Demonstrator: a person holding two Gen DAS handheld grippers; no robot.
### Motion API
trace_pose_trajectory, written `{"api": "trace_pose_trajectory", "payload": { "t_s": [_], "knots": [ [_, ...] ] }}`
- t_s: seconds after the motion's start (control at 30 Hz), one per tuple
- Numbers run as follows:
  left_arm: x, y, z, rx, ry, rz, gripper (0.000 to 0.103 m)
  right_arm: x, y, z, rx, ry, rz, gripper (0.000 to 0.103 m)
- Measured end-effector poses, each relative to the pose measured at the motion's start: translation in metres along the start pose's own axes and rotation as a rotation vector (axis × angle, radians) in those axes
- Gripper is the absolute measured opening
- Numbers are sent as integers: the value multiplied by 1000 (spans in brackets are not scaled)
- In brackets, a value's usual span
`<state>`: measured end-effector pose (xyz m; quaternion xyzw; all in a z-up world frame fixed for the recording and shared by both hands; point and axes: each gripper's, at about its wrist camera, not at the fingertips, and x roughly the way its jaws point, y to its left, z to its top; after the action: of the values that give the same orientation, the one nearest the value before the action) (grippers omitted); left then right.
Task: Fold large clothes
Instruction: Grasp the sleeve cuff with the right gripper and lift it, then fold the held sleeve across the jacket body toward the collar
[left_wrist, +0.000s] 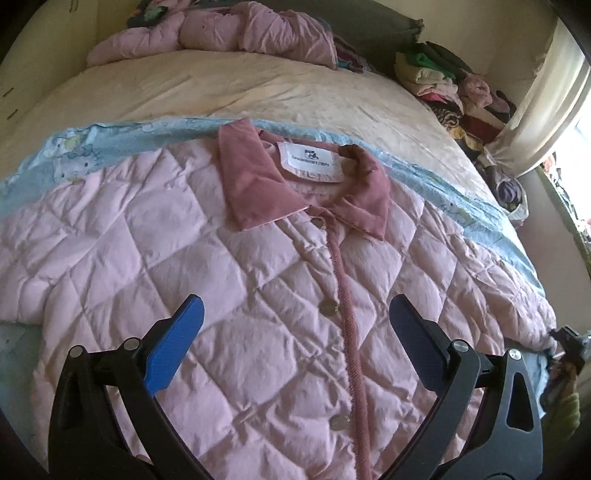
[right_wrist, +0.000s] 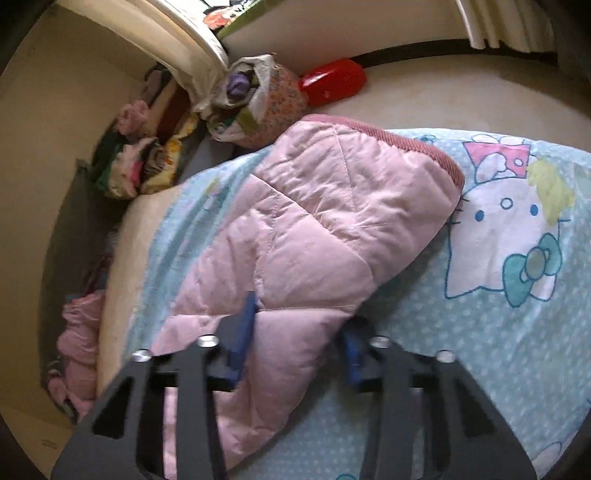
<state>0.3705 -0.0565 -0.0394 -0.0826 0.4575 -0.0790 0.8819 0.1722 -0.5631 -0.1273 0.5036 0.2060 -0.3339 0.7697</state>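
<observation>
Pink quilted jacket sleeve, centre frame, pinched in right claw, may slip; left claw hovers wide open, empty.

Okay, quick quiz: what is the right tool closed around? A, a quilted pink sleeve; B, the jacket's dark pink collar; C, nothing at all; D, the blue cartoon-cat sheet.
A: in the right wrist view the right tool has its blue pads pressed on both sides of the quilted pink sleeve, which lies over the cartoon-cat sheet.
</observation>
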Motion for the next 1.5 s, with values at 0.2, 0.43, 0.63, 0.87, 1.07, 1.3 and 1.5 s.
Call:
{"api": "trace_pose_trajectory", "payload": {
  "t_s": [0.2,0.43,0.63,0.87,1.07,1.3,1.5],
  "knots": [
    [-13,6,2,-5,-13,6,94,-41,41,3,-135,-61,127,18],
    [-33,18,6,-22,-47,-19,94,-90,109,-16,-299,-106,248,15],
    [-55,27,9,-43,-80,-59,94,-129,161,-44,-399,-123,355,15],
    [-77,42,13,-81,-112,-121,94,-165,210,-79,-496,-117,463,15],
    [-87,51,12,-79,-121,-135,94,-184,249,-111,-582,-110,526,14],
    [-92,70,17,-136,-122,-170,94,-182,282,-155,-662,-52,574,14],
    [-88,87,18,-175,-99,-194,94,-163,300,-205,-733,51,606,14]
  ]
}}
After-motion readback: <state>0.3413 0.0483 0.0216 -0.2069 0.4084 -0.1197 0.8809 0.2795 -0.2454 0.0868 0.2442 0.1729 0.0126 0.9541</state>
